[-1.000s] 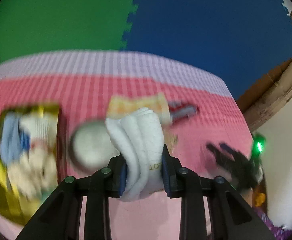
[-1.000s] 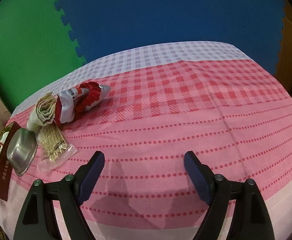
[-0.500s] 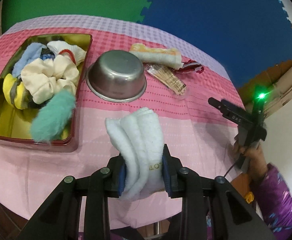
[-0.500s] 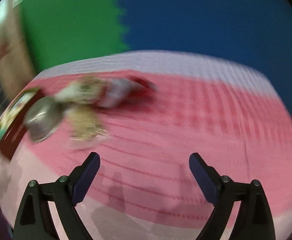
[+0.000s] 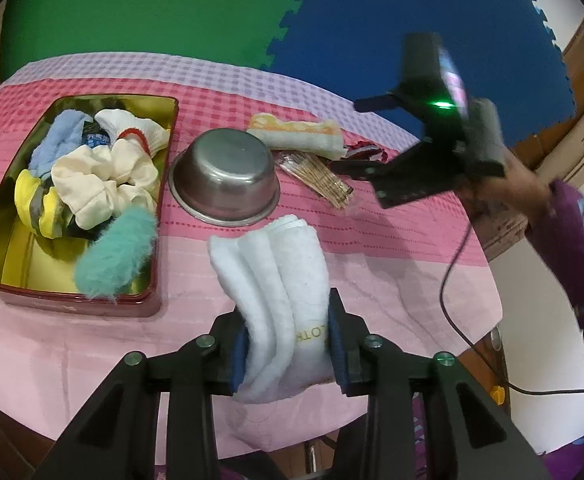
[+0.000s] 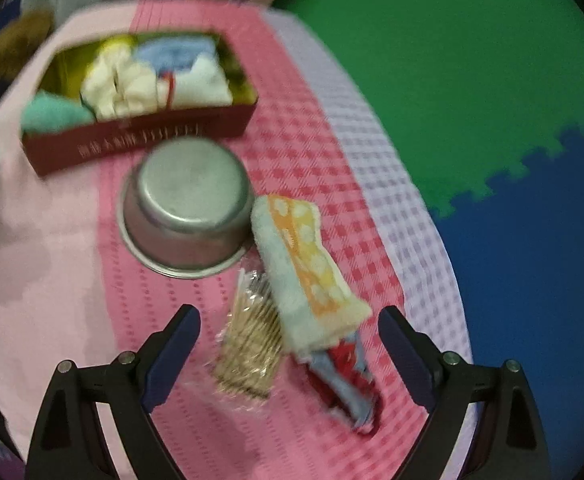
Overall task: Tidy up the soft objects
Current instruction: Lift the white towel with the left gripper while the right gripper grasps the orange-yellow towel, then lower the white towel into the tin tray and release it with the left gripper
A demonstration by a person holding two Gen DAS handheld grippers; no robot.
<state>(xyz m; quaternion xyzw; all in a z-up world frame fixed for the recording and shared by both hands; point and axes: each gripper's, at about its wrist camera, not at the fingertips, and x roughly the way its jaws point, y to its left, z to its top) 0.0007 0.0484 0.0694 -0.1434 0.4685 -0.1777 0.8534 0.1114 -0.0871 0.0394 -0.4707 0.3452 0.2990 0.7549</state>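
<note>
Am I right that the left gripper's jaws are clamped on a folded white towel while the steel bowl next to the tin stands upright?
Not quite: the left wrist view shows the steel bowl upside down, base up, beside the tin. The left gripper does clamp the folded white towel.

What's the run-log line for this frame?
left gripper: shut on white towel | right gripper: open above orange towel | tin: part-filled
</note>
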